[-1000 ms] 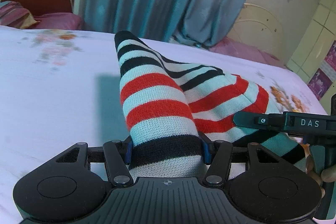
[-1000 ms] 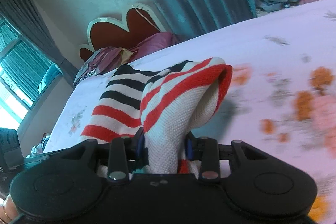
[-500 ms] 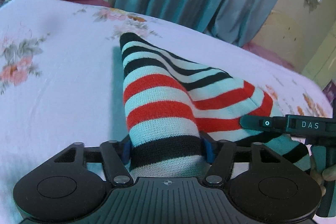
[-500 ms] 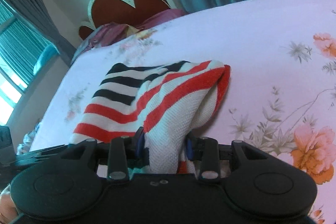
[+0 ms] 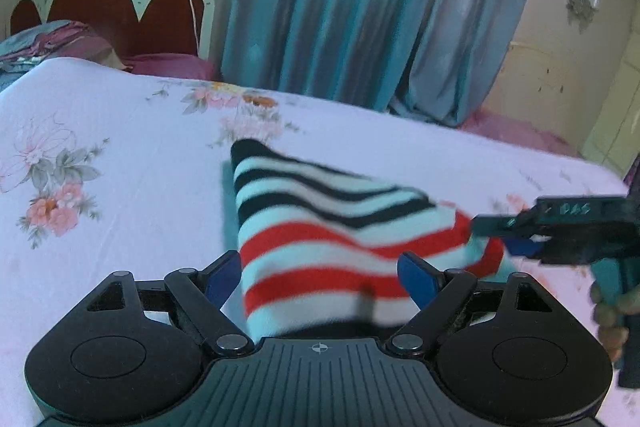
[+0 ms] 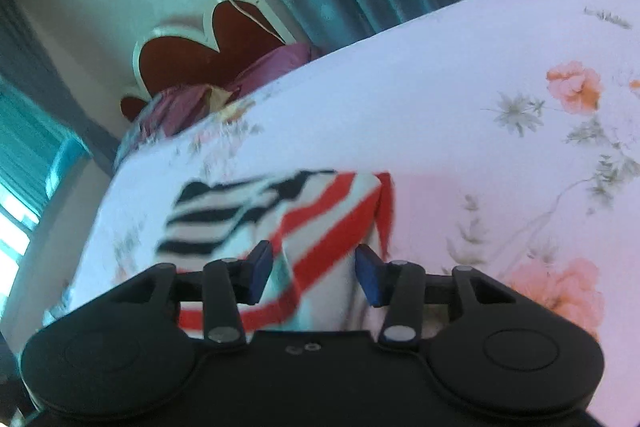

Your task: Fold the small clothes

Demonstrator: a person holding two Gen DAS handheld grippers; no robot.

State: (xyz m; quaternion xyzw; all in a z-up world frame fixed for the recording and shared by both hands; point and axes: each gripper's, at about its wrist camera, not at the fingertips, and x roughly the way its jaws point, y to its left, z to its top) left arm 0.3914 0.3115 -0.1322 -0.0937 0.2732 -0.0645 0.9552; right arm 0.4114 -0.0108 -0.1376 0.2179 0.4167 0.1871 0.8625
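Both the left gripper [image 5: 320, 277] and the right gripper [image 6: 314, 273] have their jaws wide apart, and the striped cloth [image 5: 332, 227] lies on the bed [image 5: 120, 147] right between each pair, stretching straight ahead, so both are equally near.

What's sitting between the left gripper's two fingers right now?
The striped garment fills the gap between the left gripper's open blue pads, lying on the bed sheet, unclamped. Left wrist view shows it.
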